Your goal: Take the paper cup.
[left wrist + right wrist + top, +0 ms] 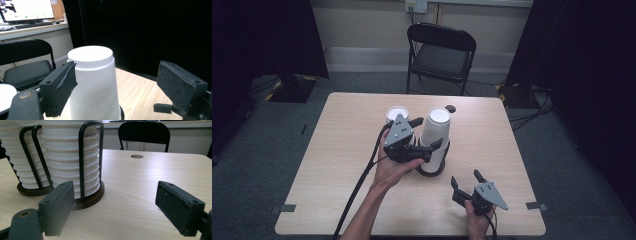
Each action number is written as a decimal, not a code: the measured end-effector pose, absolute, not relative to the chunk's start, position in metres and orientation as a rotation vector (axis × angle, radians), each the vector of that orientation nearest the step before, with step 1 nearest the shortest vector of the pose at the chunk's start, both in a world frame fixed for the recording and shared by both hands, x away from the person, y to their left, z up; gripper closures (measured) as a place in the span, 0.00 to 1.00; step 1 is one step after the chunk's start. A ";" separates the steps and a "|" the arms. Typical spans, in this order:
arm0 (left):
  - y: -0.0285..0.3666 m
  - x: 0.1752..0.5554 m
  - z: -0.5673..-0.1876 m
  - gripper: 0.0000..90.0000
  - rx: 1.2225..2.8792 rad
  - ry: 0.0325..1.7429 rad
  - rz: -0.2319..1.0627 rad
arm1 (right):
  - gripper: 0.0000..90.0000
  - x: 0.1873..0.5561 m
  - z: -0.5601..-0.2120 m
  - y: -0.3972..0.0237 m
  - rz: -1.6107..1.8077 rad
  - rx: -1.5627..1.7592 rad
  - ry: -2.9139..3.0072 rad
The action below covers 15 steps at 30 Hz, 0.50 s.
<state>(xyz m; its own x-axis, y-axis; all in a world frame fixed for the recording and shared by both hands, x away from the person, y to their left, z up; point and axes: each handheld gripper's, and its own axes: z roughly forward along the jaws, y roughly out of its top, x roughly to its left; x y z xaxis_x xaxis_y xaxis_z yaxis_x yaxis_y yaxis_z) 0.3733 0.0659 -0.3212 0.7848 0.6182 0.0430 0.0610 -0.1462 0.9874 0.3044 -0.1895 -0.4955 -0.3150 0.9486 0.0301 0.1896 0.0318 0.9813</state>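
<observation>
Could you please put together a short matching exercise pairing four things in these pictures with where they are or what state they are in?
Things:
1. left claw
2. right claw
3. chair
4. hole

Places or states:
A. on the floor beyond the table's far edge
B. open, near the table's front edge, nothing between its jaws
C. in the tabletop, near the far edge
D. open, with its jaws on either side of the tall cup stack

Pairs: 1-D, 2-B, 3-A, 4-C
</observation>
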 end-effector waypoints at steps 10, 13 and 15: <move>0.050 0.390 -0.316 0.19 1.665 0.591 0.603 | 0.17 0.304 -0.496 -0.190 1.354 1.179 1.596; 0.047 0.393 -0.316 0.19 1.669 0.597 0.601 | 0.18 0.304 -0.496 -0.190 1.356 1.179 1.598; 0.041 0.398 -0.315 0.19 1.686 0.613 0.610 | 0.18 0.304 -0.496 -0.190 1.359 1.176 1.598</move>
<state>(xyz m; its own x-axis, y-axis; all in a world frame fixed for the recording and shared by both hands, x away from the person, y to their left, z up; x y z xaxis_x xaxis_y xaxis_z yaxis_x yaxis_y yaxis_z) 0.3981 0.0411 -0.3149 0.7253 0.6848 0.0708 0.0743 -0.1800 0.9809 0.3038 -0.1903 -0.4957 -0.3244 0.9453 0.0342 0.1860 0.0283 0.9821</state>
